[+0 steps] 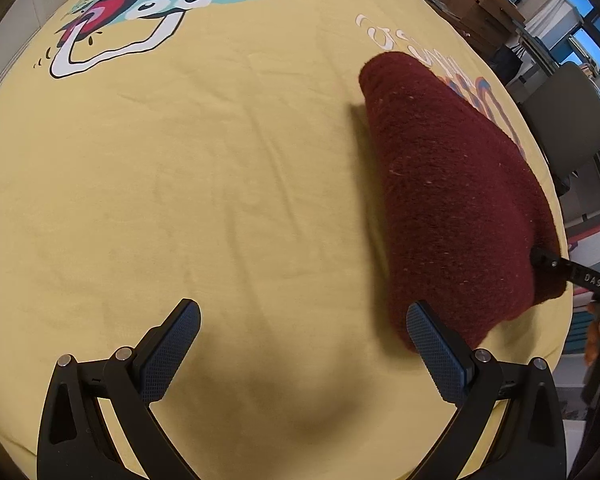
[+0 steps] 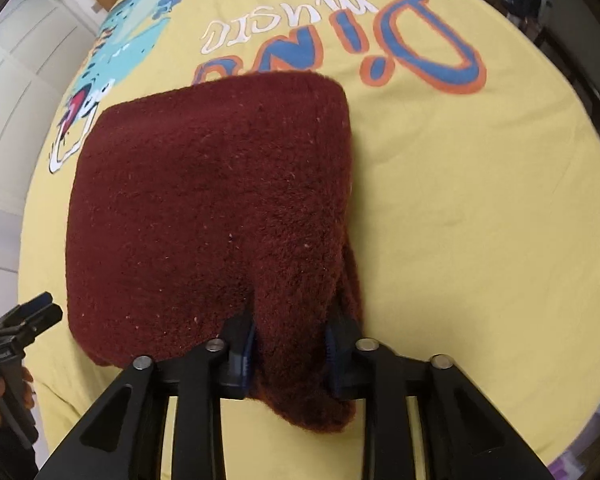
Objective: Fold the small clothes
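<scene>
Maroon knit (image 2: 208, 216) pinched in right claw (image 2: 290, 354); left claw (image 1: 302, 344) agape, seemingly empty

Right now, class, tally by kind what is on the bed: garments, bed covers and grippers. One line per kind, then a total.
Dark red fleece garment: 1
Yellow dinosaur-print bed cover: 1
Grippers: 2, the left gripper open and empty, the right gripper shut on the garment's near edge
Total: 4

My dark red fuzzy cloth (image 2: 212, 216) lies folded on the yellow sheet (image 2: 480, 220), its near edge bunched and lifted.
</scene>
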Tool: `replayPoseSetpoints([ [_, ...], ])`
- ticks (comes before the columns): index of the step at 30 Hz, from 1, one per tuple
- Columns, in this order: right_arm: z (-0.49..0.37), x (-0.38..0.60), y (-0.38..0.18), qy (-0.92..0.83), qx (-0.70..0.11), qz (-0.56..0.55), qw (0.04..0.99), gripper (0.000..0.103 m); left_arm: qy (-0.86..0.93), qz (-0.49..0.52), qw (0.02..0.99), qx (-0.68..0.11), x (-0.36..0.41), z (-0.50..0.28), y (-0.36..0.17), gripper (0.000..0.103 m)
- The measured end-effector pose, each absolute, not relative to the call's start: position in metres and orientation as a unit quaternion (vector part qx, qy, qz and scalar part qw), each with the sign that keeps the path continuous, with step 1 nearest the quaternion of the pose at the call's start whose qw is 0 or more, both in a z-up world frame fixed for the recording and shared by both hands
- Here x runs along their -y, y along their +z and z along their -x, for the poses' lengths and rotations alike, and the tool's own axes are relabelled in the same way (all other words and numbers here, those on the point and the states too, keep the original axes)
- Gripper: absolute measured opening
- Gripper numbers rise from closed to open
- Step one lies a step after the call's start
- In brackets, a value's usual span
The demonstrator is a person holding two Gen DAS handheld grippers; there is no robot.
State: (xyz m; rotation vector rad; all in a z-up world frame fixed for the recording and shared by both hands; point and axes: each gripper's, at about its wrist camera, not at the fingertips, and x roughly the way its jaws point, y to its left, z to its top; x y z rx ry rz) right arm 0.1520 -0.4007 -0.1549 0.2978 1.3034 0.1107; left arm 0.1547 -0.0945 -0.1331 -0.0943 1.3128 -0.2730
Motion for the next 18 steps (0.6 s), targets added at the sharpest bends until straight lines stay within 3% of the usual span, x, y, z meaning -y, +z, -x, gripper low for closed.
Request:
replayPoseSetpoints([
  [2, -0.152, 0.401, -0.154, 0.05, -0.598, -0.14, 0.787, 0.04, -0.117, 0.033, 0.787, -0.605, 0.096, -0.155, -0.132, 0.102],
  [5, -0.153, 0.399, -0.151, 0.031, -0.605, -0.096, 0.789, 0.078, -0.114, 0.031, 0.786, -0.607, 0.097, -0.159, -0.131, 0.102],
  [13, -0.151, 0.405, -0.128, 0.021, -0.586, -0.082, 0.806, 0.082, -0.121, 0.028, 0.79, -0.6, 0.116, -0.182, -0.116, 0.102],
  [18, -0.169, 0.397, -0.115, 0.061, -0.574, -0.103, 0.81, 0.093, -0.134, 0.039, 0.787, -0.601, 0.138, -0.207, -0.108, 0.102],
])
